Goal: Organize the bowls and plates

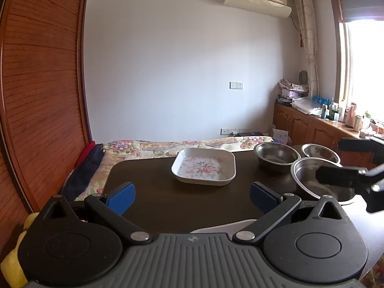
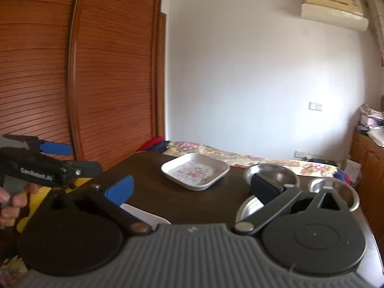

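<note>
only the right wrist view shows a hand (image 2: pixel 10 200) gripping the left hand-held gripper (image 2: pixel 72 153).

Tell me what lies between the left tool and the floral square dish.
Only bare dark table between the left tool and floral square dish, in the left wrist view.

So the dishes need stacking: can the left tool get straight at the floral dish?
Probably yes: the left tool is open, and only bare table lies between it and the floral dish.
</note>
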Motion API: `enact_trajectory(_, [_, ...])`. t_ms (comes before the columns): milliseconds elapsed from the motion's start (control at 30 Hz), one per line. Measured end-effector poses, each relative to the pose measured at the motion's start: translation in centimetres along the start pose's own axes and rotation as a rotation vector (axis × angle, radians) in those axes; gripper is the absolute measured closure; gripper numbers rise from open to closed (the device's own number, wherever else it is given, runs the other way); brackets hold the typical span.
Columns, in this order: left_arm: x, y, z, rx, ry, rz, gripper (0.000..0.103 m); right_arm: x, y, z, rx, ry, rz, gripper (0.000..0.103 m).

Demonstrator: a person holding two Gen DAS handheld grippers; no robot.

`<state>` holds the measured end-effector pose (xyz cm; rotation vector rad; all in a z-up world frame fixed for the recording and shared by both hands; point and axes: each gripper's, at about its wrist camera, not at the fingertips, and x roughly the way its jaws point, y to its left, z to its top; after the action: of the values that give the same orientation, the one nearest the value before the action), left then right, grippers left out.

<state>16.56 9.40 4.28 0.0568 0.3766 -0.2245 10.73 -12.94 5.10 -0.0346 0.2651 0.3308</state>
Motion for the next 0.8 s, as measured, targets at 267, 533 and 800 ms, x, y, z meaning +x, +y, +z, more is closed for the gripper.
enact_trajectory(267, [2.7,1.0,2.0,0.031,0.02,-0.013,0.0,3.2,-1.0,2.9,-0.016,0.053,0.012,0.0])
enact_trajectory(533, [7.3,2.0,4.4,0.056,0.041,-0.032,0.0,7.9,-3.1,5.1,0.048,0.158,0.05,0.024])
enact_trajectory(800, [13.7,3.2,6.3,0.066,0.091,-0.052,0.0,14.7,-3.5,5.6,0.036,0.309,0.07,0.036])
